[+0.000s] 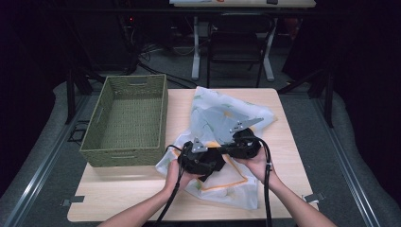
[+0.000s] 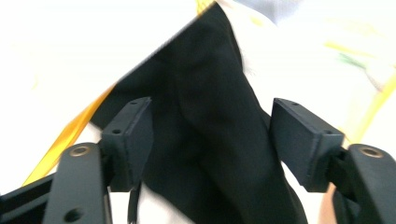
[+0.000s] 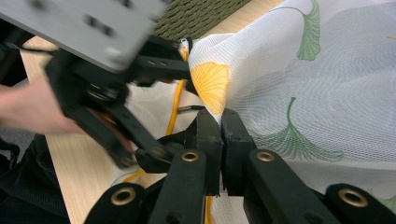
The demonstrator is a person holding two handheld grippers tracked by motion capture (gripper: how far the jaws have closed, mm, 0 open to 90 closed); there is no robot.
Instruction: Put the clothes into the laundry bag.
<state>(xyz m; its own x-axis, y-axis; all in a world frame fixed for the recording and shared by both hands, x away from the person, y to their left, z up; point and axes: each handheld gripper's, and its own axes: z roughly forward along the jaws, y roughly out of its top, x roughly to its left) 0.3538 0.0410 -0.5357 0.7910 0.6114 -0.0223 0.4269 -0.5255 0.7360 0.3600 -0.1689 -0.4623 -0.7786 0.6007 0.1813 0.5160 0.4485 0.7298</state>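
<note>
A white mesh bag printed with green and yellow leaves and trimmed in orange lies on the wooden table. My left gripper is open, and a fold of black cloth runs between its jaws without being pinched. It hovers over the bag's near left part. My right gripper is shut on the bag's mesh edge beside a yellow leaf. In the high view the right gripper sits close against the left one, both over the bag.
A green woven basket stands empty at the table's left, its corner touching the bag. In the right gripper view the left gripper's grey plate and the hand holding it crowd the upper left. Desk legs and a chair stand beyond the table.
</note>
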